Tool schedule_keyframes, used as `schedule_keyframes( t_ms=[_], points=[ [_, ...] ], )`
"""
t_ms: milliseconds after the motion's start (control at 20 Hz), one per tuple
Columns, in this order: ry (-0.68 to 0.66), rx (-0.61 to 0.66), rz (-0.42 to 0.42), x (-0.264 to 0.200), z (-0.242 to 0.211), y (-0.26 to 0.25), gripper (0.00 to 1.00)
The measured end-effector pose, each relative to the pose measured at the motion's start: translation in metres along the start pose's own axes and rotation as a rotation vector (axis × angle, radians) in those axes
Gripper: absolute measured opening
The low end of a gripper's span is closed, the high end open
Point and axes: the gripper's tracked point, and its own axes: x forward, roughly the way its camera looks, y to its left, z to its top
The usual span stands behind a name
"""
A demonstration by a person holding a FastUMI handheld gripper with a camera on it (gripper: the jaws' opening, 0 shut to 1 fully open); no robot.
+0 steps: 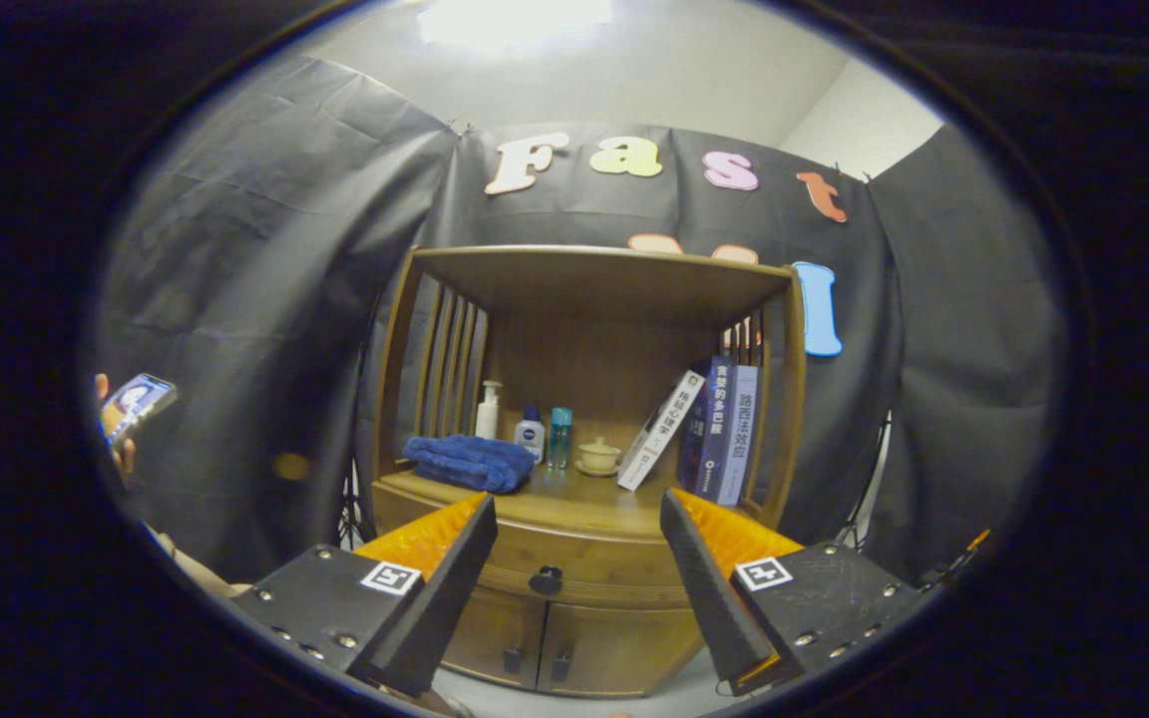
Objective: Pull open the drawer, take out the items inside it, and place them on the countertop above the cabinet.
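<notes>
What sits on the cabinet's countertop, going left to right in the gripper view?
Blue towel → white pump bottle → small white bottle with blue cap → teal bottle → small lidded cup on a saucer → leaning white book → upright dark books. The gripper has open jaws, with the drawer knob between them.

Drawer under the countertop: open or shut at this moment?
Shut. The drawer front sits flush with the cabinet, its knob untouched between the open gripper fingers.
</notes>
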Motion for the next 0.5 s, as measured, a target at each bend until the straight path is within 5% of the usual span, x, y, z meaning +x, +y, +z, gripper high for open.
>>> schedule_keyframes(
  t_ms=[500],
  points=[
    [0.132,0.033,-0.007,0.098,-0.138,0.017,0.99]
  ],
)
